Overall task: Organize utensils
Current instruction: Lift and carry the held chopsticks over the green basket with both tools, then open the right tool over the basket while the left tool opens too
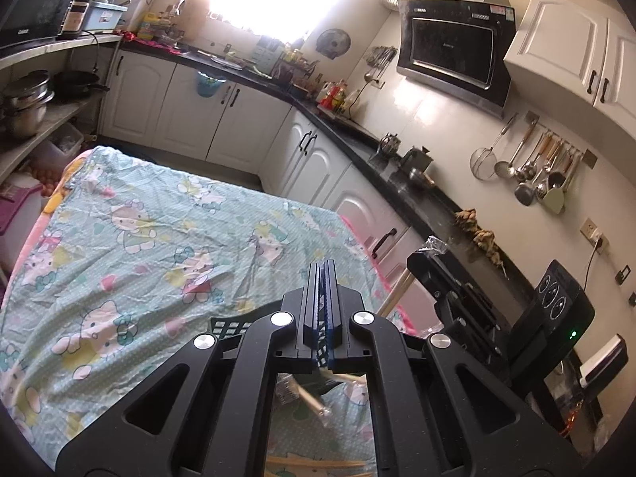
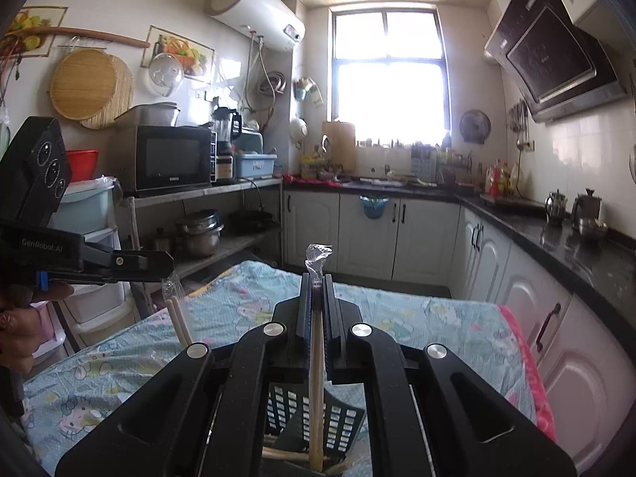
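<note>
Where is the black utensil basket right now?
In the right wrist view, the black utensil basket sits low at centre on the cartoon-print cloth, directly beneath the right gripper, which grips a wrapped chopstick.

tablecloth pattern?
The crumpled cloth over the table is pale turquoise with tiny white dots and cartoon cat prints, pink-edged. Clearest in the left wrist view.

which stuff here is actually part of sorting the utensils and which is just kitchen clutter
Part of the job:
- right gripper, shut on plastic-wrapped chopsticks
- left gripper, shut on another wrapped pair
- black slotted basket with chopsticks in it

Just lying about:
- microwave
- two kettles on the counter
- ladles hanging on the wall
- stacked pots on the shelf
</note>
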A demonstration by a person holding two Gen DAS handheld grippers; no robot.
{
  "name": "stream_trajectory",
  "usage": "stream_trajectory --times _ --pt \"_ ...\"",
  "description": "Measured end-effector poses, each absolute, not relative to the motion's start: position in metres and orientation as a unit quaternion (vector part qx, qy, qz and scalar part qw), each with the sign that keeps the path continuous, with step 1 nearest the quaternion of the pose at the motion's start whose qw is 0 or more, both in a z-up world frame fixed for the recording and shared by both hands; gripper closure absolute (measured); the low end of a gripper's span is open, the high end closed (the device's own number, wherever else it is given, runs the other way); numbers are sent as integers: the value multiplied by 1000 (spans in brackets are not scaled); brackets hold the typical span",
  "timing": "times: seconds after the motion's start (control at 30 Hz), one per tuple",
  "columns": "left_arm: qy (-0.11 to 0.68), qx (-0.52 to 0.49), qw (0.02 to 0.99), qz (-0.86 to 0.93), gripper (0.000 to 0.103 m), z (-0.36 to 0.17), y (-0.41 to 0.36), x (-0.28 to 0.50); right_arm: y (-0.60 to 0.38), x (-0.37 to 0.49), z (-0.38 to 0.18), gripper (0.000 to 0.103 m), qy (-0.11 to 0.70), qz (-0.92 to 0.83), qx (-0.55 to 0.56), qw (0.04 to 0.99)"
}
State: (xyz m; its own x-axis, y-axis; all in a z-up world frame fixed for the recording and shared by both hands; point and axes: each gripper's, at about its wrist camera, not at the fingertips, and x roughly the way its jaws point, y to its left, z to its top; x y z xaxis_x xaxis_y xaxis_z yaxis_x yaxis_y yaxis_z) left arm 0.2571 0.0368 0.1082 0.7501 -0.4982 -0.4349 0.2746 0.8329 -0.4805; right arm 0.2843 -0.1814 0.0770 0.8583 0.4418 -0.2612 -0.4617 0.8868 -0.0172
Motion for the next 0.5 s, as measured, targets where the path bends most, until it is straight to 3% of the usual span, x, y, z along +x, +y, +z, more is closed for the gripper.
stream_trajectory --times 0.07,0.2,0.27,0.4,0.5 --pt "289 -195 914 -209 103 104 36 258 -182 286 75 97 136 228 -39 963" --pt "298 -188 913 -207 103 97 34 257 -185 285 70 80 147 225 -33 963" --pt "300 -185 913 -206 103 95 33 256 -185 284 69 80 152 223 -34 962" --pt "302 -184 913 -205 103 93 32 255 -187 278 70 70 153 220 -37 963" --pt "301 -184 913 -206 96 92 33 252 -189 274 73 62 154 216 -36 963"
